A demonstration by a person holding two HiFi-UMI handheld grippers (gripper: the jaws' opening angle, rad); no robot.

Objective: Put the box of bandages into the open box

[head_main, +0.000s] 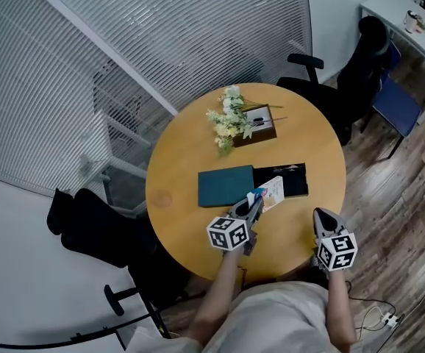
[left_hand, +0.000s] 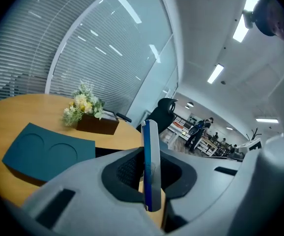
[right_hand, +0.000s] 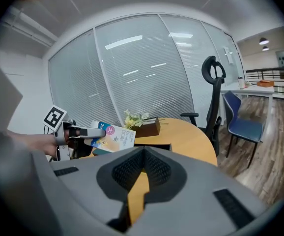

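Observation:
My left gripper is shut on the box of bandages, a flat white and blue carton with a pink spot. It holds the carton just above the near left corner of the open black box on the round wooden table. In the left gripper view the carton stands edge-on between the jaws. The right gripper view shows it tilted in my left gripper. My right gripper hovers at the table's front right edge, shut and holding nothing.
A teal lid lies just left of the open box. A planter of pale flowers stands at the far side. A black office chair and a blue chair stand beyond the table, with another black chair at the left.

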